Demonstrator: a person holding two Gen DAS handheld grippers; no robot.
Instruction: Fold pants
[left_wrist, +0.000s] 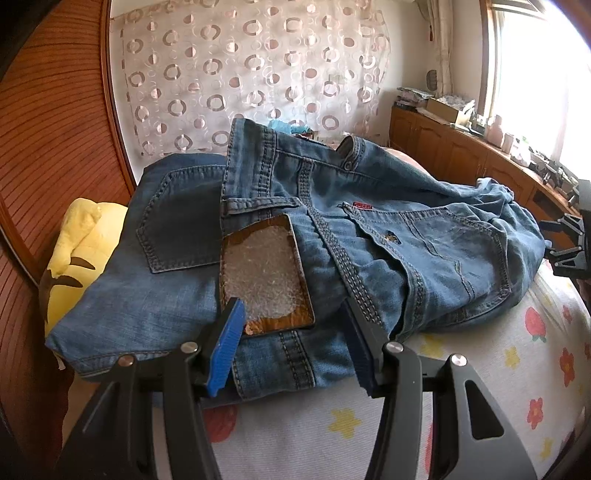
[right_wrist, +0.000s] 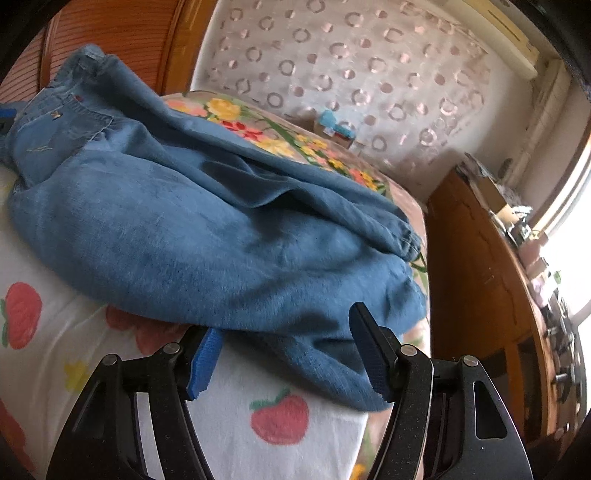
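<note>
Blue jeans (left_wrist: 424, 240) lie crumpled on the bed with the back of the waist toward me, the seat folded over and a brown leather patch (left_wrist: 264, 273) showing. My left gripper (left_wrist: 293, 310) stands open over the waistband, one finger on each side of the patch, and the denim lies flat between them. At the right edge of the left wrist view, my right gripper (left_wrist: 569, 240) sits by the bunched legs. In the right wrist view the jeans (right_wrist: 203, 229) legs lie heaped, and the right gripper (right_wrist: 286, 321) is open with the near edge of the denim between its fingers.
The bed has a white sheet (left_wrist: 480, 369) with fruit and flower prints. A yellow plush cushion (left_wrist: 85, 236) lies left of the jeans, against a wooden slatted panel (left_wrist: 55, 129). A cluttered wooden cabinet (right_wrist: 480, 277) runs along the right, under a window. A patterned curtain hangs behind.
</note>
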